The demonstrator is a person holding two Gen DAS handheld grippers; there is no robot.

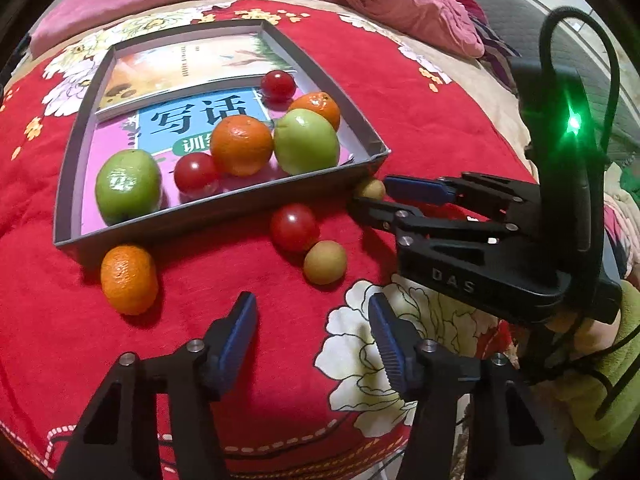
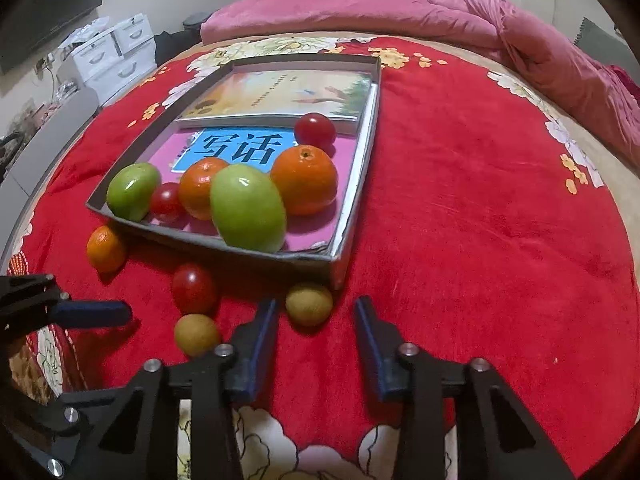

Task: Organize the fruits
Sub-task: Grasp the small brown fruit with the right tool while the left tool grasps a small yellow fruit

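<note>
A grey cardboard tray [image 1: 224,208] [image 2: 344,240] lies on a red blanket, with two green apples [image 1: 128,186] [image 1: 306,142], two oranges [image 1: 241,145] and two red tomatoes [image 1: 196,172] in it. In front of the tray lie an orange [image 1: 129,279] [image 2: 106,249], a red tomato [image 1: 293,227] [image 2: 194,288] and two small yellow-green fruits [image 1: 325,262] [image 1: 371,189] [image 2: 309,304] [image 2: 197,334]. My left gripper [image 1: 312,312] [image 2: 120,314] is open and empty, just short of the loose fruit. My right gripper [image 2: 316,312] [image 1: 370,196] is open, its fingers on either side of the yellow-green fruit at the tray's corner.
Two books [image 1: 192,64] [image 2: 280,94] lie in the tray under the fruit. A pink quilt [image 2: 400,12] is bunched along the far side of the bed. White drawers [image 2: 112,52] stand at the left. Cables and green cloth [image 1: 600,380] are at the right.
</note>
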